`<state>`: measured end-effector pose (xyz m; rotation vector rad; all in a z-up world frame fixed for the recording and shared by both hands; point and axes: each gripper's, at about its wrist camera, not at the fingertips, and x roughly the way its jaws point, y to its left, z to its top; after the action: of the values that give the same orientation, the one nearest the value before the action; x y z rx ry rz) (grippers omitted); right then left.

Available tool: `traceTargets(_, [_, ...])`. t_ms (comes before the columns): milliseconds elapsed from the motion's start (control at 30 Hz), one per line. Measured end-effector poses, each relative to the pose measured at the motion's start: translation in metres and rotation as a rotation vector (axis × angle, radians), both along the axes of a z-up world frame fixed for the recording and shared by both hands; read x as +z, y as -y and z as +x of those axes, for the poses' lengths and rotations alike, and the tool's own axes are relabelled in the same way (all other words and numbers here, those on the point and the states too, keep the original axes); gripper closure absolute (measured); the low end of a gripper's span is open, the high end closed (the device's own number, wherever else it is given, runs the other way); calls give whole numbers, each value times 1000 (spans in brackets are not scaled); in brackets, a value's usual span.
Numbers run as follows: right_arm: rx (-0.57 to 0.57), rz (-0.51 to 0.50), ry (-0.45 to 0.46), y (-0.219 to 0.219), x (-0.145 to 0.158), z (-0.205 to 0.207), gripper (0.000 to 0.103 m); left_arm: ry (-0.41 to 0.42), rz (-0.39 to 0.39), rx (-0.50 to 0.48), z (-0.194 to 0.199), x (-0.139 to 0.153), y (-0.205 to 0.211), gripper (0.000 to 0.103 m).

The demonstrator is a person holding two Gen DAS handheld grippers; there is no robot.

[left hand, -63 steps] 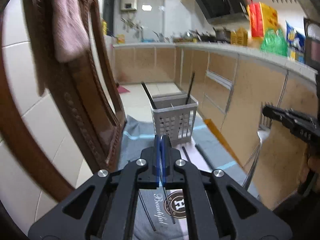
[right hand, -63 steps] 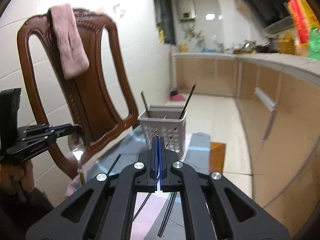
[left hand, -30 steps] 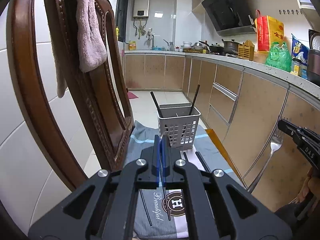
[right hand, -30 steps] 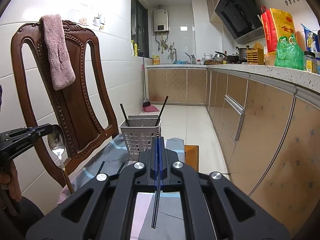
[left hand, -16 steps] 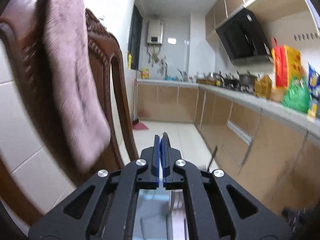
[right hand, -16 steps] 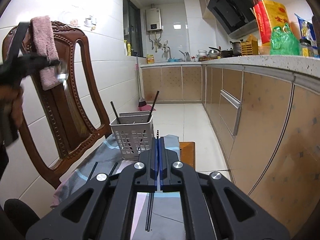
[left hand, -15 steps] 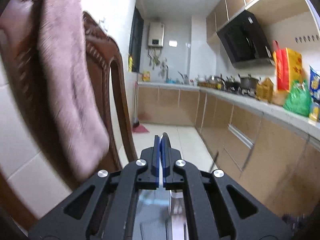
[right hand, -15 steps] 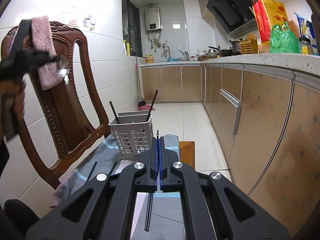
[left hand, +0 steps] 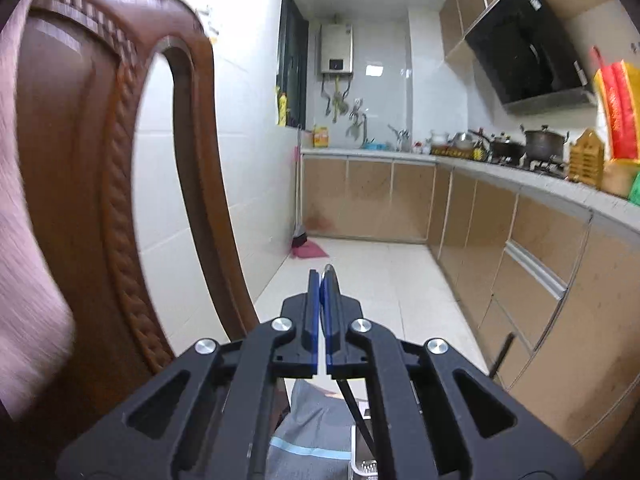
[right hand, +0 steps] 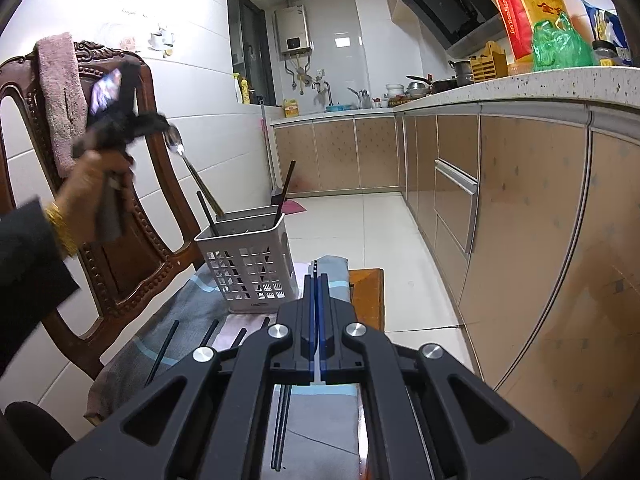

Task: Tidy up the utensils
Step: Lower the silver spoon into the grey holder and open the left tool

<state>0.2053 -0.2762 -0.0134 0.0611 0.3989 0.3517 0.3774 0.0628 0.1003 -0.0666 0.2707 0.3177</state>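
A white perforated utensil basket (right hand: pixel 250 264) stands on a cloth-covered table (right hand: pixel 192 312) and holds two dark chopsticks. In the right wrist view my left gripper (right hand: pixel 160 124) is raised above the basket, shut on the bowl end of a metal spoon (right hand: pixel 188 164) whose handle slants down into the basket. In the left wrist view the left gripper (left hand: pixel 322 280) is shut with the spoon's tip showing between its fingers. My right gripper (right hand: pixel 316 270) is shut on a fork, seen only as thin metal at its tips, held over the table in front of the basket.
A carved wooden chair (right hand: pixel 132 216) with a pink towel (right hand: pixel 62 100) stands left of the table. Several black chopsticks (right hand: pixel 166 344) lie on the cloth. Kitchen cabinets (right hand: pixel 520 208) run along the right. A small wooden stool (right hand: pixel 366 292) stands beyond the table.
My left gripper has lifted the spoon high beside the chair and swung over the basket, with the handle now dipping into it. The right gripper has stayed nearly still.
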Motion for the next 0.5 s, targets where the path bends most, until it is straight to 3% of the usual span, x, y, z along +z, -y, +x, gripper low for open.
traceTargets(267, [15,5,-1,-3,-1,0,101,-95,5,-3,26,-64,14,102])
traceTargets(500, [38,4,-11,-7,-2,-1,101,-202,46,-78,24,-103,33,101])
